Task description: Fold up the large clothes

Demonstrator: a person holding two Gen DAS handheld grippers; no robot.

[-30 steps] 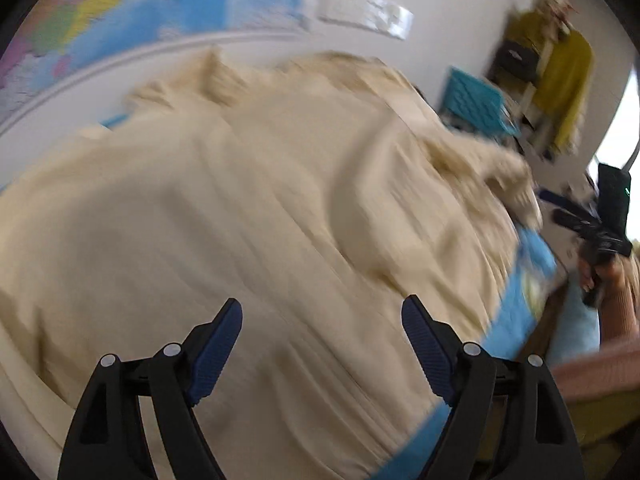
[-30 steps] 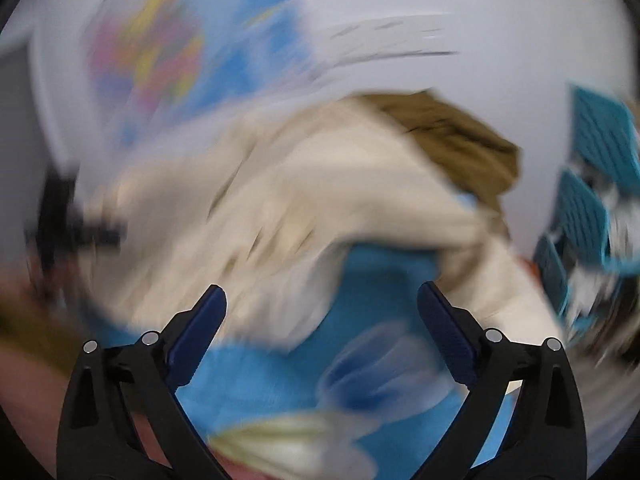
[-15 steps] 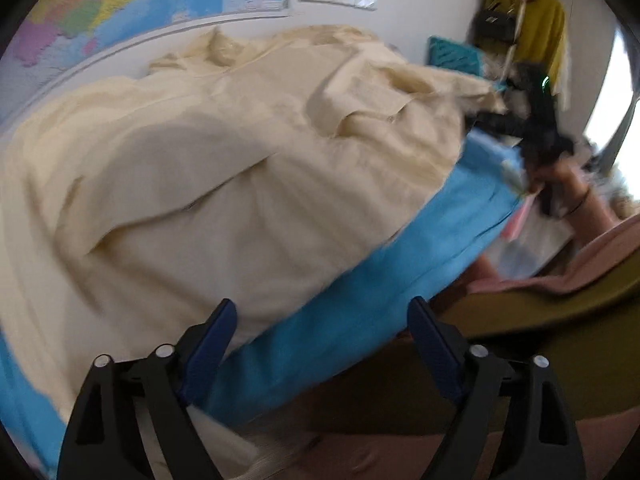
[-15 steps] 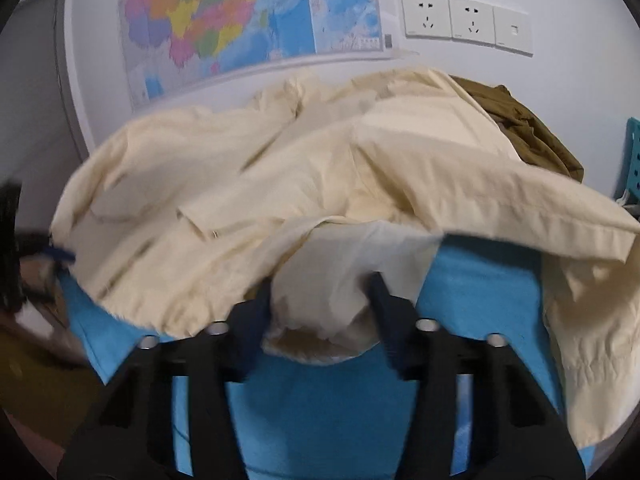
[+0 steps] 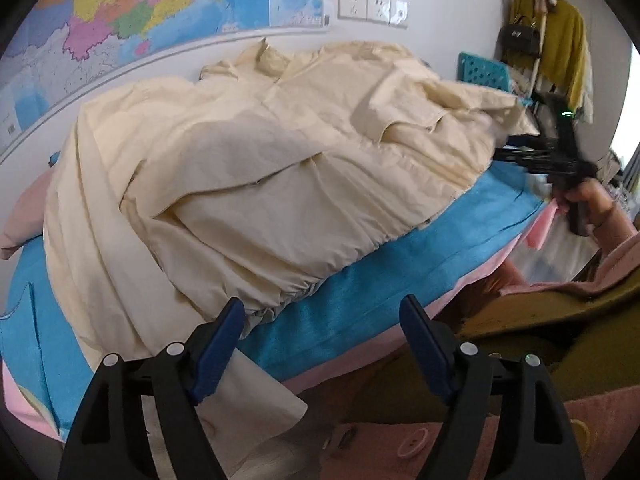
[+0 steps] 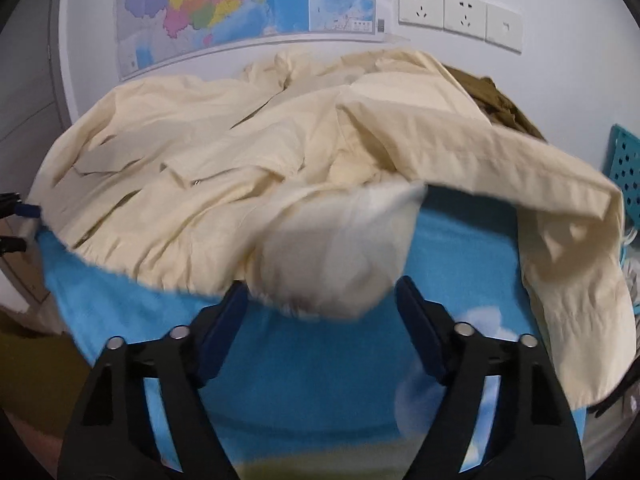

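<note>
The left gripper (image 5: 322, 336) stands wide, its jaws having just narrowed a little; nothing is pinched between them. Its left pad lies against the gathered hem of the cream jacket (image 5: 260, 168), while the right pad hangs over the near edge of the blue sheet (image 5: 360, 300).

The right gripper (image 6: 320, 308) is also wide, its jaws having just been opening. A blurred fold of the jacket (image 6: 332, 268) lies between the tips, but the pads do not press on it.

The jacket lies spread and rumpled across the sheet, filling the bed from left to right, with one sleeve (image 6: 572, 248) hanging off the right side. A brown garment (image 6: 496, 100) sits behind it against the wall.

A coloured map (image 6: 248, 4) hangs on the far wall beside white sockets (image 6: 460, 12); its lettering is too small to read.
</note>
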